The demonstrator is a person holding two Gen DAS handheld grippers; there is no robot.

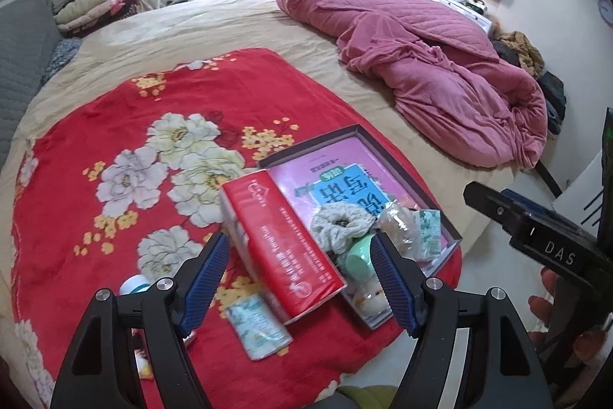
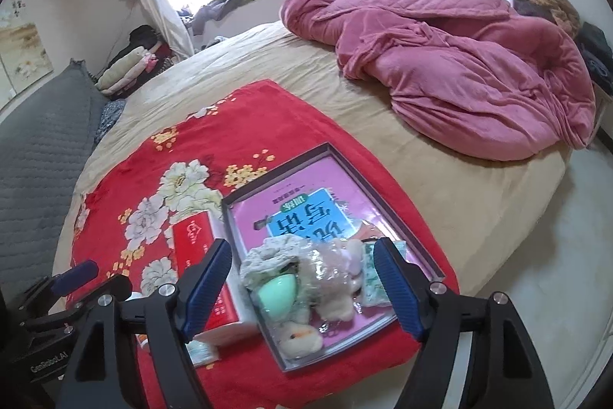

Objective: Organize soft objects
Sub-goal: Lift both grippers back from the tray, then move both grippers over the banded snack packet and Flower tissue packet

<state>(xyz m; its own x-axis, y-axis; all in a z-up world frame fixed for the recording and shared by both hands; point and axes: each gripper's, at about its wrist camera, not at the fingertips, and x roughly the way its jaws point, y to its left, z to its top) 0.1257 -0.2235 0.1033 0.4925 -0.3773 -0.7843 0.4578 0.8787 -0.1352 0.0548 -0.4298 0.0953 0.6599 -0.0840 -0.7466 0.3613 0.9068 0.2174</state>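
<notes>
A shallow dark tray [image 1: 454, 236] [image 2: 325, 150] lies on a red flowered blanket [image 1: 115, 125] [image 2: 126, 175] and holds a pink book [image 1: 306, 179] [image 2: 268, 209]. On the book lie a knitted grey-green scrunchie [image 1: 339, 223] [image 2: 268, 255], a mint cup [image 1: 358, 257] [image 2: 277, 294], a bagged plush toy [image 2: 337, 278], a small cream plush [image 1: 369, 299] [image 2: 300, 338] and a tissue pack [image 1: 429, 229] [image 2: 373, 284]. A red box [image 1: 283, 248] [image 2: 193, 244] leans against the tray's left side. My left gripper [image 1: 300, 280] and right gripper [image 2: 302, 288] hover open above these, holding nothing.
A second tissue pack [image 1: 258, 326] and a pale blue-lidded jar [image 1: 134, 284] lie on the blanket by the red box. A rumpled pink quilt [image 1: 421, 64] [image 2: 459, 64] fills the far right of the bed. Grey pillow [image 1: 23, 56] at left; bed edge and floor at right.
</notes>
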